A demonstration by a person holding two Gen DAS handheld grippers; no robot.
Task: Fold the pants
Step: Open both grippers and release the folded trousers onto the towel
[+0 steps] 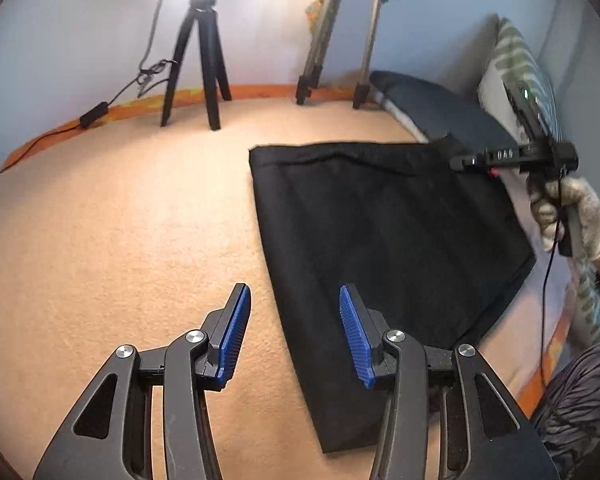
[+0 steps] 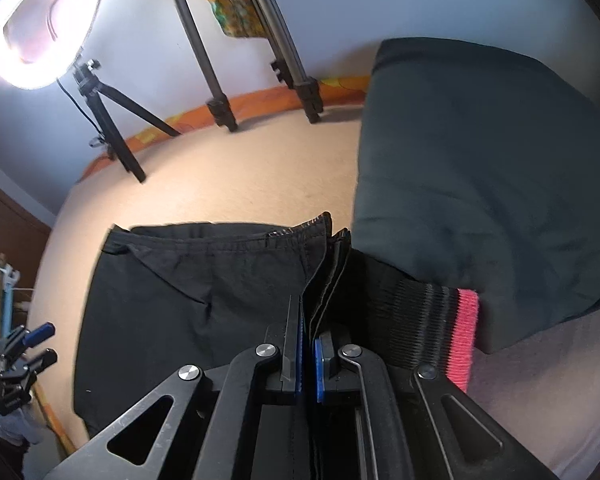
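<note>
The black pants (image 1: 384,248) lie folded on the peach bed cover (image 1: 120,240), waistband at the far end. My left gripper (image 1: 294,332) is open and empty, hovering above the pants' left edge near the near end. My right gripper (image 1: 466,160) reaches in from the right at the far right corner of the pants. In the right wrist view my right gripper (image 2: 308,344) is shut on several bunched layers of the black pants (image 2: 188,300) at the waistband corner, which stand up between the blue pads (image 2: 319,364).
A dark pillow (image 2: 480,168) lies just right of the pants, with a pink-and-black ribbed band (image 2: 464,340) beside it. A black tripod (image 1: 200,52) and a silver tripod (image 1: 340,32) stand at the far edge by the wall. A patterned pillow (image 1: 520,64) is at right.
</note>
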